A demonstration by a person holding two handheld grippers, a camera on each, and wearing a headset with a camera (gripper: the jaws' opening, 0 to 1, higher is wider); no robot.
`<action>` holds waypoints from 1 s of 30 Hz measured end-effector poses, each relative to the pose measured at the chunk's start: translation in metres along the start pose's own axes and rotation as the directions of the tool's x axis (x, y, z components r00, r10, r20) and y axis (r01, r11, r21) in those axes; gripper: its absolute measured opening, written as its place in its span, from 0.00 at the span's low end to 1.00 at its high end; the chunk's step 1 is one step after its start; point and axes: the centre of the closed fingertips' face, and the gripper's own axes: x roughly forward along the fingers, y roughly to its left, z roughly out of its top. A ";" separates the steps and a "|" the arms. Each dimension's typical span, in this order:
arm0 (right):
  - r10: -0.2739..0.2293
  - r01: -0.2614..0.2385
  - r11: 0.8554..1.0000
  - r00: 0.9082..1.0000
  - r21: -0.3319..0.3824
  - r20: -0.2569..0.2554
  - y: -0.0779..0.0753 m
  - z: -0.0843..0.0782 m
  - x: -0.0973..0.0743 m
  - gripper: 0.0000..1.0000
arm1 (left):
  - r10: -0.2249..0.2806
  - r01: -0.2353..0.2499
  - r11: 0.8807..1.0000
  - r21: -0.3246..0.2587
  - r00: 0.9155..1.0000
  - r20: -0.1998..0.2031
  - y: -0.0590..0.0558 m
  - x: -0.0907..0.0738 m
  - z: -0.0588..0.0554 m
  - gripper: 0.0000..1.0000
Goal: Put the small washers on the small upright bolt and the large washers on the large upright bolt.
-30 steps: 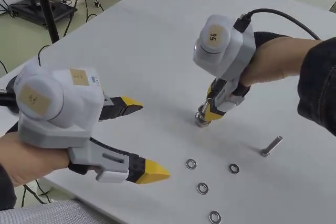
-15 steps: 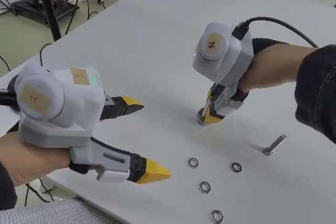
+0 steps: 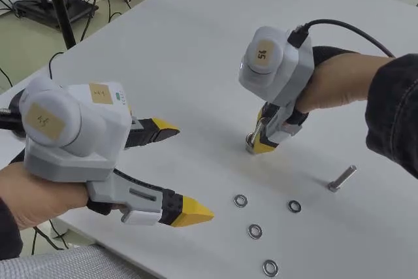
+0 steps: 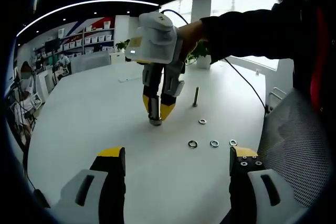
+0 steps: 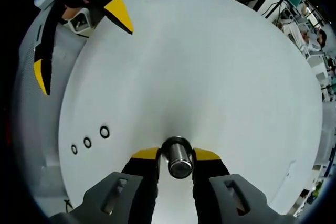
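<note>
Jaws of right tongs closed on the big bolt, which stands upright on the white table. Left tongs open, holding nothing, above the table's near left side. Four washers lie loose near the big bolt, on the person's side. Small bolt lies on its side, right of them.

The sticker on the right claw seems to read "56"; other labels are illegible.
</note>
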 end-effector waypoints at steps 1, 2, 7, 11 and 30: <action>0.000 0.000 1.000 1.000 0.003 0.000 0.000 0.000 0.000 0.24 | 0.000 0.000 1.000 0.001 1.000 0.000 0.000 0.000 0.000 0.81; 0.000 0.000 1.000 1.000 0.004 0.000 0.000 0.000 0.000 0.24 | 0.000 0.000 1.000 0.001 1.000 0.001 0.000 0.000 0.000 0.81; 0.000 0.000 1.000 1.000 0.010 -0.003 0.000 -0.003 -0.001 0.24 | -0.001 0.001 1.000 0.003 1.000 0.001 0.000 0.001 0.001 0.81; -0.003 0.003 1.000 1.000 0.017 0.005 -0.001 -0.003 -0.001 0.25 | -0.004 0.004 1.000 0.005 1.000 -0.001 0.000 0.002 0.000 0.81; -0.019 0.018 0.998 1.000 0.053 0.016 0.000 -0.017 -0.011 0.26 | -0.013 0.013 1.000 0.019 1.000 -0.003 -0.003 0.003 0.004 0.81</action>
